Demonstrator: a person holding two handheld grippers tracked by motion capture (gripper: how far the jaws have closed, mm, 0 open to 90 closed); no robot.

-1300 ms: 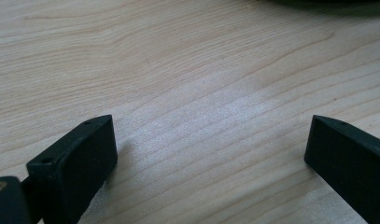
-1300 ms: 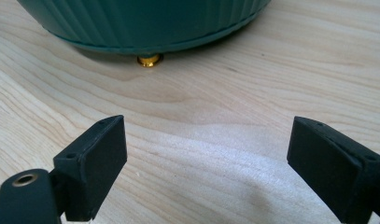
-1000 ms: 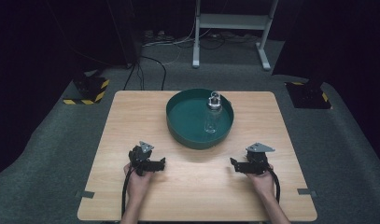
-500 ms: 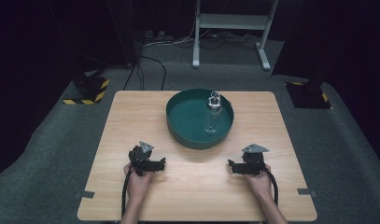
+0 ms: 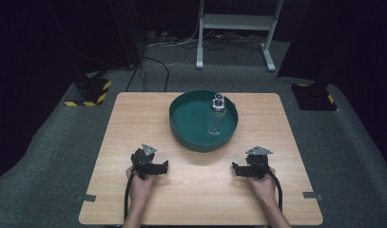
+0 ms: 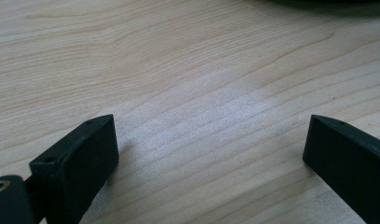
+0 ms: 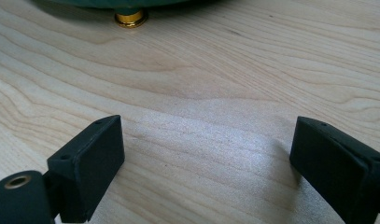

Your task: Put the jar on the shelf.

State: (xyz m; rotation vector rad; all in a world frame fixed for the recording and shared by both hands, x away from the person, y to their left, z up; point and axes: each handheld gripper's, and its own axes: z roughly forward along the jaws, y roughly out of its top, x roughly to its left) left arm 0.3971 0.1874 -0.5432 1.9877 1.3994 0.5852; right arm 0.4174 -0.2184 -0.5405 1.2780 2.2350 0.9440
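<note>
Resting low on the wooden table [image 5: 134, 118], both hands hold their tools pointing inward; the left gripper [image 5: 163, 167] gapes wide on nothing, and the right gripper [image 5: 235, 169] has just been opening, its jaws bare. Beyond them, well apart, a glass jar [image 5: 217, 118] stands upright inside the green basin [image 5: 181, 133]

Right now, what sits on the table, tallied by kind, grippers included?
Green basin: 1
Clear glass jar standing in the basin: 1
Handheld grippers, left and right, both open and empty: 2
Total: 4
</note>
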